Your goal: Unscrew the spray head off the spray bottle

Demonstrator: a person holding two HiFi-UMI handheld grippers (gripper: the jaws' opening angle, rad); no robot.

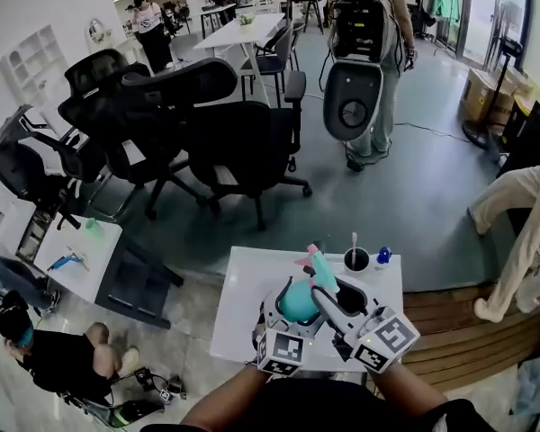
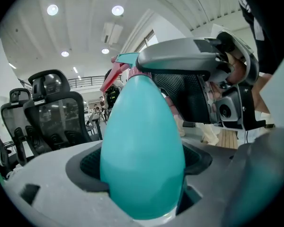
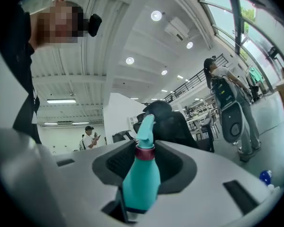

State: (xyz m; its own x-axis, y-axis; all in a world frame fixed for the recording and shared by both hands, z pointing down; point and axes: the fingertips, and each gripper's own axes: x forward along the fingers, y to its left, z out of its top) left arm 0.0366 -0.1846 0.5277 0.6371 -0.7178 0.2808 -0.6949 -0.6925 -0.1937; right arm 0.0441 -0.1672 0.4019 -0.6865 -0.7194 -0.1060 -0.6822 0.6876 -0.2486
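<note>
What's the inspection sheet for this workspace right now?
Surface: white table.
Job's things: teal spray bottle held over the table, spray head on, red collar beneath it.
Clutter: cup with a stick, small blue object, at the far edge.
Grippers: left gripper clamps the bottle's body; right gripper straddles the collar, contact unclear.
Cables: thin line on the floor, likely one.
Surroundings: office chairs, standing person, person low on the floor.
</note>
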